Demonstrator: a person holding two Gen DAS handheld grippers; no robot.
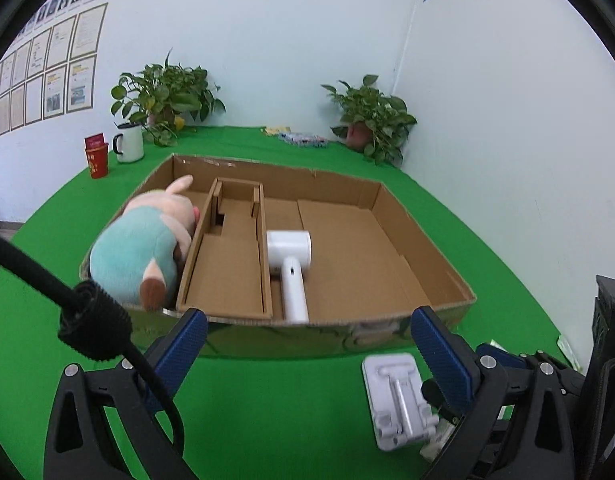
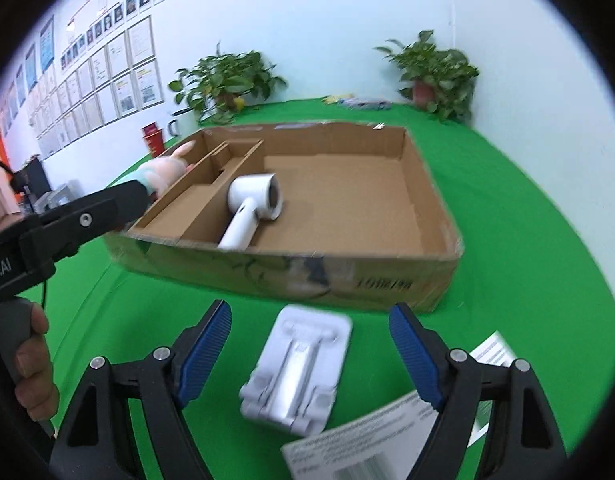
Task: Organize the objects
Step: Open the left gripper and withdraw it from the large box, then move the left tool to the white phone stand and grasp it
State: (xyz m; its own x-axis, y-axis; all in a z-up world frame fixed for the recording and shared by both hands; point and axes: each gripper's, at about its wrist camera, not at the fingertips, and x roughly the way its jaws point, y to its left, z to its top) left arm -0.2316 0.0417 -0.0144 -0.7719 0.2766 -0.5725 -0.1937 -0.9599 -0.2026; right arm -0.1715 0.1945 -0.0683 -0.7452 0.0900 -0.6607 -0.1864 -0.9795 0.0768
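Released, both the left tool (image 1: 307, 344) and right tool (image 2: 310, 346) hover over the white stand (image 2: 297, 372), short of the cardboard box (image 2: 387, 276).

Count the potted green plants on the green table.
2. One leafy green potted plant stands at the back left by the white enamel mug; the other sits in the back right corner. Neither view shows any more.

white hair dryer (image 1: 288, 268) in cardboard box (image 1: 423, 256), plush pig (image 1: 143, 244) apparently lying

Box label (image 2: 383, 282) blurred, perhaps unreadable; leaflet (image 2: 347, 452) cropped.
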